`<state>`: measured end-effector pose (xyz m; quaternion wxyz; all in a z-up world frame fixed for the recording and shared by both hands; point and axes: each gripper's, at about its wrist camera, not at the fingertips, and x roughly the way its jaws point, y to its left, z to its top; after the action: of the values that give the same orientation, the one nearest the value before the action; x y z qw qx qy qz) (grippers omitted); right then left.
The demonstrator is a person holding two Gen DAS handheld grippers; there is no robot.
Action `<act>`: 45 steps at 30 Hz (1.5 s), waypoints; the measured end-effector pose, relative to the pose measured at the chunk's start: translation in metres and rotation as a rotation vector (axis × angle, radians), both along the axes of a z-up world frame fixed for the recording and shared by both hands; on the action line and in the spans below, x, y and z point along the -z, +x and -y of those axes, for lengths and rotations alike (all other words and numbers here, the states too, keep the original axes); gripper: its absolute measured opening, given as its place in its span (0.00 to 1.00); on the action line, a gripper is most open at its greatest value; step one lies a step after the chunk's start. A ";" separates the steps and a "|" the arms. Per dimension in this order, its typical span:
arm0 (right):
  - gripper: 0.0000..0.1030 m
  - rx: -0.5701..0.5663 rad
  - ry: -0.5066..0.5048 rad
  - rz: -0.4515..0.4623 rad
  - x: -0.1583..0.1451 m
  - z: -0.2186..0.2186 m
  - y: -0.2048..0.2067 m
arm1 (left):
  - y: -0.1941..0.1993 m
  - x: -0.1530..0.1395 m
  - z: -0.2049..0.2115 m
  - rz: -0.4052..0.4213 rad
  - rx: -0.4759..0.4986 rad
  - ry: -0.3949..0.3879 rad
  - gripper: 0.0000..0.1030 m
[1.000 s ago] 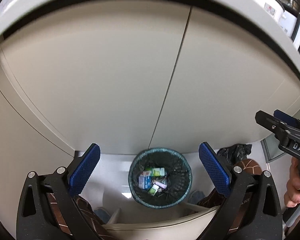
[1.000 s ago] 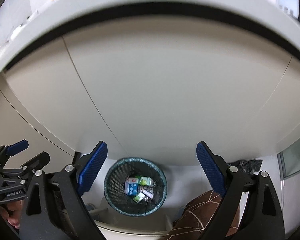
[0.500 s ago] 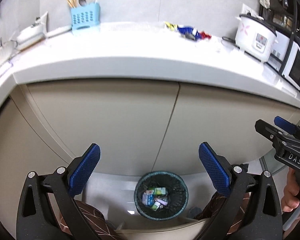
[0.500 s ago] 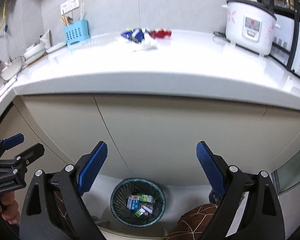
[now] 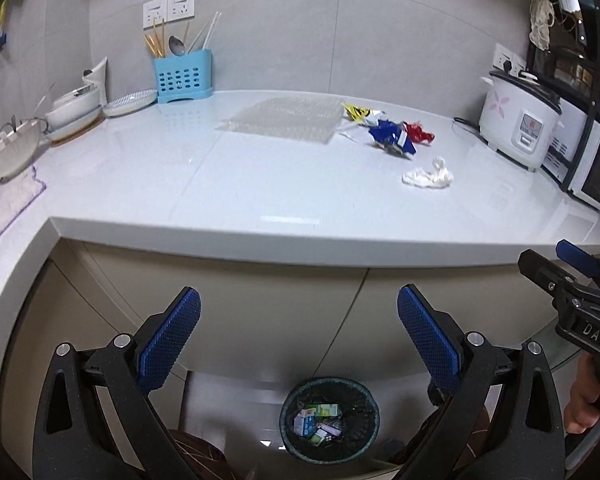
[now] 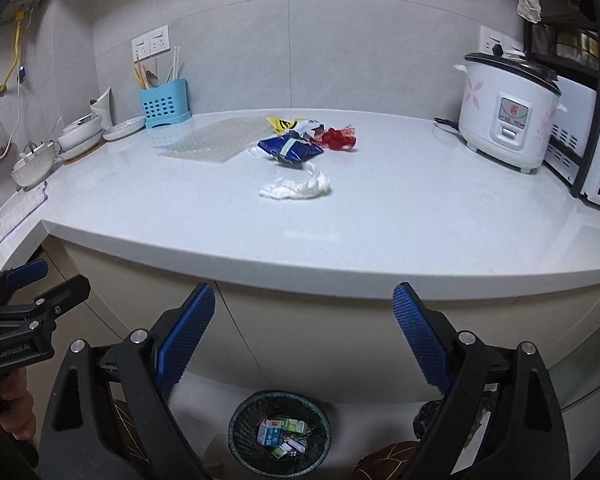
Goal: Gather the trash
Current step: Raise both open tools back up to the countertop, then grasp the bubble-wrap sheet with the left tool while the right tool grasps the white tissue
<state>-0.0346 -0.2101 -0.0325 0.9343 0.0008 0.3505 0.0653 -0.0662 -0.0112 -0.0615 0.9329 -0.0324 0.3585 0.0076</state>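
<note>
Both views have tilted up since a second ago; the countertop [image 5: 260,184] now shows. Your left gripper [image 5: 299,340] and right gripper [image 6: 304,336] hang before the cabinet, jaws spread, nothing held. Below, a mesh bin [image 6: 279,432] holds small cartons. On the counter: white crumpled tissue [image 6: 296,188], behind it a blue wrapper [image 6: 290,149], red wrapper [image 6: 337,138], yellow wrapper [image 6: 282,123] and bubble wrap [image 5: 284,118]. Far back, a blue caddy [image 5: 182,76] holds utensils.

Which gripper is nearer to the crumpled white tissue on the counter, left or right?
Right, though only slightly. The right gripper faces the crumpled white tissue almost straight ahead; from the left gripper it lies ahead and off to the right.
</note>
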 end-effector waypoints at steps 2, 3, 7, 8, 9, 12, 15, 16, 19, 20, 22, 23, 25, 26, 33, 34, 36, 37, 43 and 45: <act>0.84 -0.002 0.007 -0.004 -0.005 -0.001 0.011 | 0.009 -0.009 -0.001 0.009 -0.005 0.012 0.94; 0.84 -0.002 0.010 -0.005 -0.007 -0.001 0.015 | 0.013 -0.013 -0.001 0.011 -0.007 0.016 0.94; 0.84 0.003 0.013 -0.011 -0.014 0.000 0.037 | 0.038 -0.026 -0.003 0.016 -0.013 0.035 0.94; 0.84 0.003 0.010 -0.012 -0.015 0.000 0.042 | 0.045 -0.029 -0.004 0.015 -0.014 0.040 0.94; 0.84 0.004 0.005 -0.015 -0.016 -0.001 0.047 | 0.053 -0.031 -0.005 0.013 -0.016 0.043 0.94; 0.84 0.001 0.001 -0.026 -0.017 -0.002 0.067 | 0.077 -0.036 -0.006 0.003 -0.012 0.041 0.94; 0.84 0.001 0.002 -0.045 -0.016 -0.003 0.087 | 0.103 -0.039 -0.007 -0.004 -0.014 0.049 0.94; 0.84 0.000 0.002 -0.049 -0.015 -0.003 0.093 | 0.113 -0.040 -0.007 -0.008 -0.017 0.053 0.94; 0.84 0.000 -0.007 -0.064 -0.014 -0.004 0.113 | 0.145 -0.040 -0.009 -0.032 -0.020 0.044 0.94; 0.84 0.002 -0.008 -0.070 -0.013 -0.005 0.120 | 0.155 -0.040 -0.009 -0.042 -0.022 0.038 0.94; 0.84 0.000 -0.009 -0.083 -0.011 -0.005 0.133 | 0.177 -0.041 -0.008 -0.054 -0.023 0.040 0.94; 0.84 -0.001 -0.011 -0.089 -0.010 -0.005 0.139 | 0.188 -0.042 -0.006 -0.055 -0.025 0.048 0.94; 0.84 -0.001 -0.015 -0.105 -0.007 -0.005 0.152 | 0.213 -0.044 -0.003 -0.065 -0.029 0.066 0.94; 0.84 0.000 -0.016 -0.114 -0.005 -0.005 0.159 | 0.225 -0.043 -0.002 -0.075 -0.030 0.065 0.94; 0.84 0.007 -0.020 -0.178 0.013 0.001 0.192 | 0.306 -0.034 0.013 -0.128 -0.027 0.087 0.94; 0.84 0.005 -0.019 -0.186 0.016 0.002 0.194 | 0.315 -0.032 0.016 -0.134 -0.026 0.085 0.94; 0.84 0.001 -0.017 -0.203 0.022 0.003 0.199 | 0.331 -0.029 0.020 -0.144 -0.016 0.079 0.94; 0.84 0.000 -0.015 -0.212 0.024 0.004 0.202 | 0.340 -0.026 0.023 -0.152 -0.012 0.083 0.94; 0.81 -0.007 -0.024 -0.241 0.030 0.006 0.211 | 0.385 -0.008 0.030 -0.198 -0.013 0.095 0.93; 0.80 -0.013 -0.025 -0.246 0.031 0.006 0.212 | 0.396 0.001 0.030 -0.221 -0.007 0.089 0.93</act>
<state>0.1775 -0.2158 -0.0640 0.8837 -0.0051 0.4633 0.0665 0.3299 -0.0415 -0.0625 0.8883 0.0087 0.4582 0.0302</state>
